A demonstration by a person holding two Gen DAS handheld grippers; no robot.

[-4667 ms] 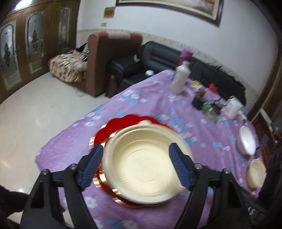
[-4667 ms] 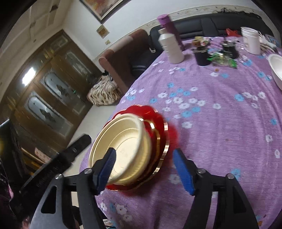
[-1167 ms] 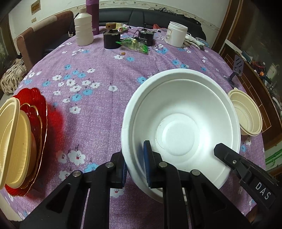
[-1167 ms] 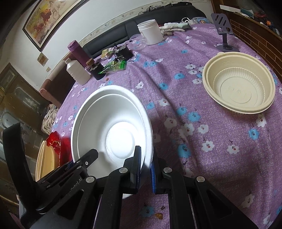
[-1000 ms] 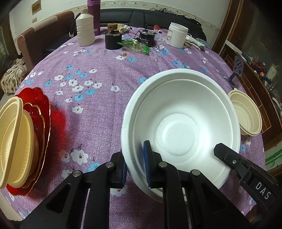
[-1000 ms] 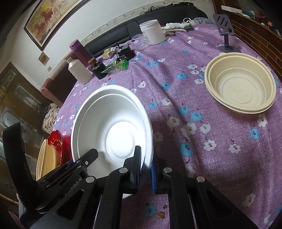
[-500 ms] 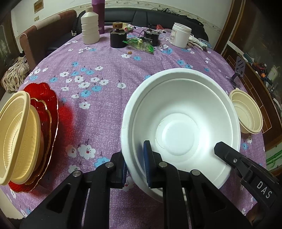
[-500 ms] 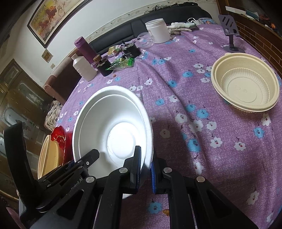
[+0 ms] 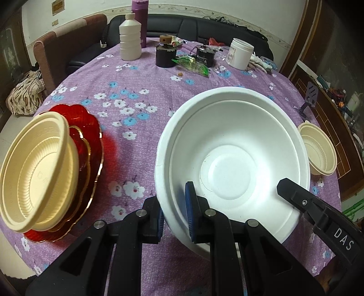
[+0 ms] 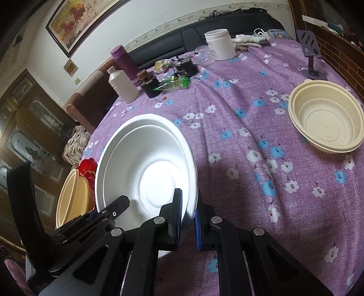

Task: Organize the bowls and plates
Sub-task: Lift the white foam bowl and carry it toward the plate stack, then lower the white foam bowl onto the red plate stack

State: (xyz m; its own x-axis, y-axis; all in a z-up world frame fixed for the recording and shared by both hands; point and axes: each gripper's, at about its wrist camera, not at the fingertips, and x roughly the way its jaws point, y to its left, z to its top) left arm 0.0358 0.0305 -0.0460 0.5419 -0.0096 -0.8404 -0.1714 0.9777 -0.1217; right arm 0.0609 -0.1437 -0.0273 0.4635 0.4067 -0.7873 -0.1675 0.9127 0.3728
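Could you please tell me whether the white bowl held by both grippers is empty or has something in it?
Empty: the white bowl shows a bare, clean floor and walls in both wrist views, with only the blue-padded fingers clamped over its near rim.

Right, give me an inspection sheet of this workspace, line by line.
Surface: round table under a purple floral cloth.
Job's things: white bowl held at its near rim by both grippers; cream bowl stacked on red plates at the left edge; second cream bowl alone on the right.
Clutter: white bottle, purple flask, white jar, green wrapper, phone stand, all on the far side.
Grippers: left gripper and right gripper both shut on the white bowl's rim.
Cables: nothing clearly seen.
Surroundings: black sofa, brown armchair, framed picture.
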